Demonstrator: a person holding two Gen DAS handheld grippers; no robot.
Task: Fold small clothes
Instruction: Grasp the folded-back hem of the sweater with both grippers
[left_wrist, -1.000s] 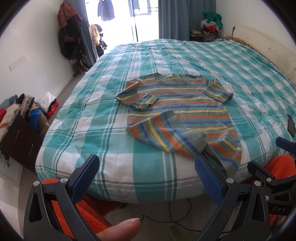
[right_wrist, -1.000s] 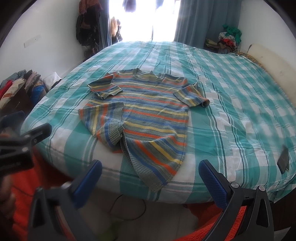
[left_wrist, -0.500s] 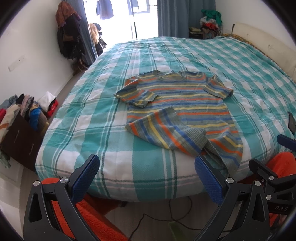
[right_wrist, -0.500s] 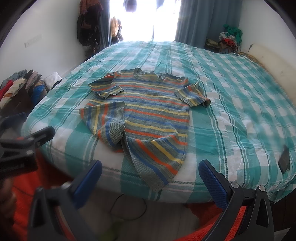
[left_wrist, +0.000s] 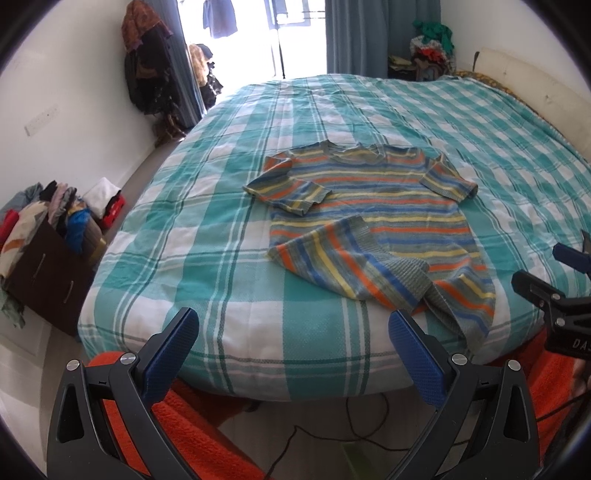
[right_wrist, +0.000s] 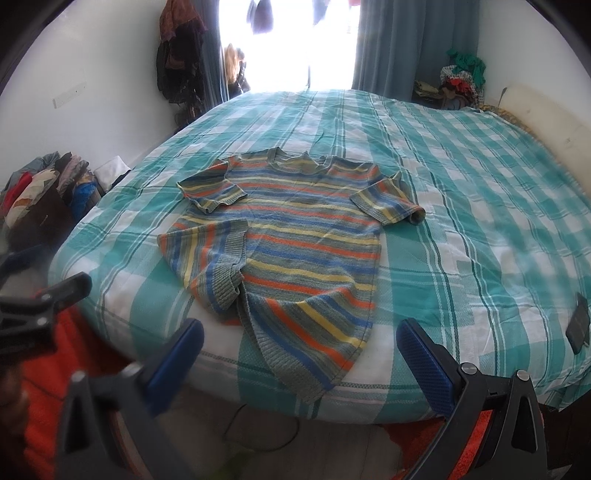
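Sweater (left_wrist: 373, 218) lies flat on the bed (left_wrist: 207, 258) near its front edge, lower left corner turned over the body, hem corner hanging off the edge. Left gripper (left_wrist: 291, 350) and right gripper (right_wrist: 301, 354) hover before that edge, jaws spread wide, holding nothing. Folding appears barely begun; the next move likely requires gripping a sleeve (right_wrist: 386, 201) or the hem.

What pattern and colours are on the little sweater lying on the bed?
The sweater has horizontal stripes of orange, yellow, blue and grey-green, clearest in the right wrist view.
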